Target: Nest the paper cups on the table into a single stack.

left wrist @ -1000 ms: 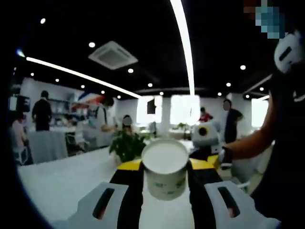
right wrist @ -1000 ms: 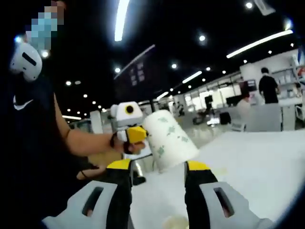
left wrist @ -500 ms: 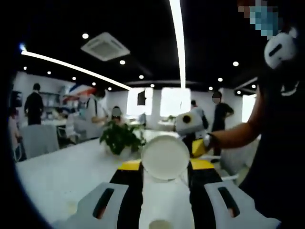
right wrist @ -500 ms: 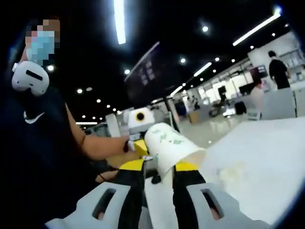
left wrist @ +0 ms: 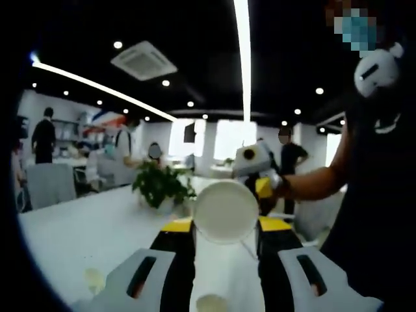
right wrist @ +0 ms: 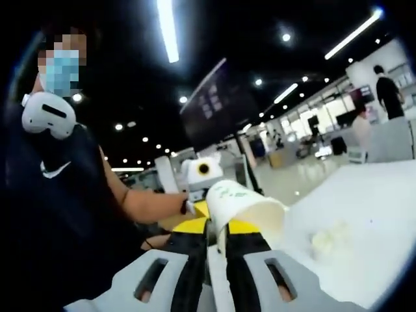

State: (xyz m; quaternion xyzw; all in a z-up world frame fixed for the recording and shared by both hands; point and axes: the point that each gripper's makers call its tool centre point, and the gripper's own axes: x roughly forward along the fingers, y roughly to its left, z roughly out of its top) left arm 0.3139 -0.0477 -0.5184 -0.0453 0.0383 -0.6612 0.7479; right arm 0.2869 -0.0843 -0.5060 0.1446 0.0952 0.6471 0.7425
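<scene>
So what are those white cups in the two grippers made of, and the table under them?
The cup in the right gripper looks like matte white paper: thin rim, printed green leaf pattern. The cup in the left gripper shows a flat white bottom with a rolled edge, probably paper too. The table looks like a smooth white laminate or painted top, with a slight sheen; which one I can't tell.

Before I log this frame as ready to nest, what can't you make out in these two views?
- Left gripper view: cup faces the camera end-on; its far end is hidden by itself.
- Left gripper view: two pale round shapes on the table are too blurred to identify.
- Right gripper view: where the jaws meet the cup is hidden by its wall.
</scene>
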